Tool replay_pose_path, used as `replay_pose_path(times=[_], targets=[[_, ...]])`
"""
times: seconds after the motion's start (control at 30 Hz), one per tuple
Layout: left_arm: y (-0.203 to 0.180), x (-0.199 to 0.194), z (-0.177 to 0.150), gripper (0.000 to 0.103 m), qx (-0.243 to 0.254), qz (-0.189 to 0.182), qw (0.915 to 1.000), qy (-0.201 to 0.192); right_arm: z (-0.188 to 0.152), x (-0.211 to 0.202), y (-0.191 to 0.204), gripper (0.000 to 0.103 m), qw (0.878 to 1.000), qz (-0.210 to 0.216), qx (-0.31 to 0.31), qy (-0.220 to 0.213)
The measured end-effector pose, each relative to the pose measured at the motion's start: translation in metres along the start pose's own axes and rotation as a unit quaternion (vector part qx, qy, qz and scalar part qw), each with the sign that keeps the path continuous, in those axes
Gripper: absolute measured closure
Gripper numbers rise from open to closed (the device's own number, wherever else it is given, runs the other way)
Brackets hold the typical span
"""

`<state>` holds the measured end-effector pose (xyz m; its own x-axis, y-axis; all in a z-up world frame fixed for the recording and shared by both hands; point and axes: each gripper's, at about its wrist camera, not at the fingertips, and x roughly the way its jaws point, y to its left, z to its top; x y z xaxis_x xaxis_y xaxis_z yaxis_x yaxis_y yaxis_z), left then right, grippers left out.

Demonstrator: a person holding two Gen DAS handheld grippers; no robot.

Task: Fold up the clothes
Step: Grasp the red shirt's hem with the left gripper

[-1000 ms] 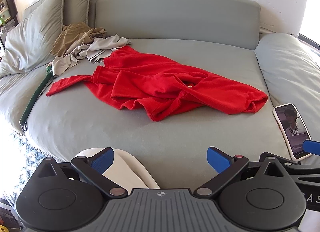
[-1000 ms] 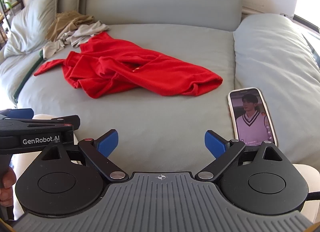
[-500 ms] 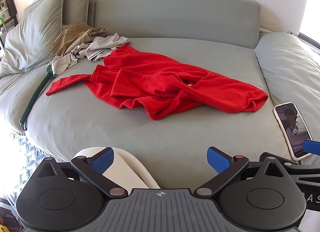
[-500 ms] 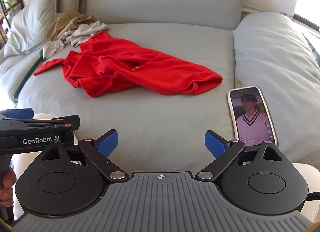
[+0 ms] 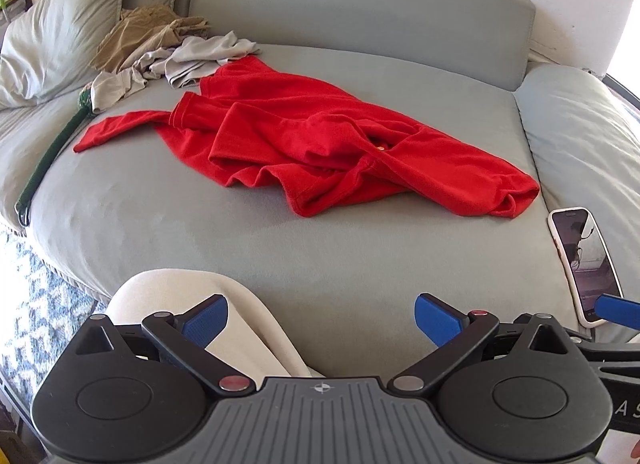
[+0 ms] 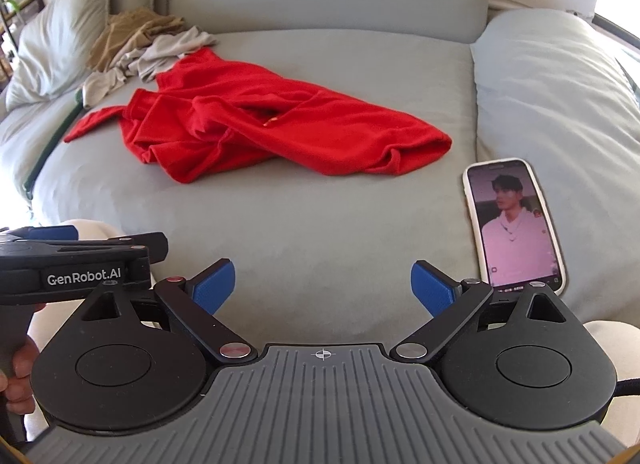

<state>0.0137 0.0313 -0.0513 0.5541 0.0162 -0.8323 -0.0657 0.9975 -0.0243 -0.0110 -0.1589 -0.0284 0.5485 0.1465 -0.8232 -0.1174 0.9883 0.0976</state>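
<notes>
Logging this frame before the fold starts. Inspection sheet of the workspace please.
Surface: grey sofa seat, mostly bare in front.
Job's things: red shirt crumpled mid-seat, unfolded; tan and grey clothes heaped at back left.
Clutter: phone, screen lit, right of shirt; green strap at left edge.
Grippers: left gripper and right gripper both open, holding nothing.
Cables: nothing seen.
Surroundings: pillows left, cushion right, patterned rug.

Phone [image 6: 516, 224] lies on grey sofa [image 6: 320, 224] beside cushion [image 6: 560, 76]

Red shirt [image 5: 320, 144] (plain), grey sofa [image 5: 320, 256]
</notes>
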Motion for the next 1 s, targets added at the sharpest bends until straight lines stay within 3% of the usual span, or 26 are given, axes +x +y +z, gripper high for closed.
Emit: replay_pose_path(times=[0.13, 0.33, 0.47, 0.6, 0.67, 0.87, 1.0], targets=[[0.018, 0.011, 0.007, 0.002, -0.033, 0.002, 0.9994, 0.005, 0.002, 0.012, 0.004, 0.007, 1.000, 0.002, -0.005, 0.014], [0.053, 0.032, 0.031, 0.008, -0.121, -0.041, 0.9918, -0.002, 0.013, 0.031, -0.006, 0.007, 0.999, 0.024, 0.025, 0.028], [0.074, 0.060, 0.043, 0.023, -0.210, -0.083, 0.9742, 0.005, 0.023, 0.037, -0.024, 0.007, 0.996, 0.050, 0.072, 0.014], [0.085, 0.088, 0.050, 0.047, -0.267, -0.133, 0.9544, 0.014, 0.029, 0.039, -0.036, 0.007, 0.993, 0.062, 0.102, 0.003], [0.086, 0.099, 0.053, 0.050, -0.282, -0.153, 0.9470, 0.013, 0.031, 0.043, -0.038, 0.007, 0.992, 0.061, 0.106, 0.005], [0.081, 0.118, 0.066, 0.052, -0.294, -0.177, 0.9391, -0.009, 0.033, 0.054, -0.038, 0.007, 0.993, 0.059, 0.105, 0.014], [0.078, 0.138, 0.070, 0.085, -0.314, -0.175, 0.9332, 0.008, 0.032, 0.058, -0.043, 0.007, 0.992, 0.055, 0.111, 0.014]])
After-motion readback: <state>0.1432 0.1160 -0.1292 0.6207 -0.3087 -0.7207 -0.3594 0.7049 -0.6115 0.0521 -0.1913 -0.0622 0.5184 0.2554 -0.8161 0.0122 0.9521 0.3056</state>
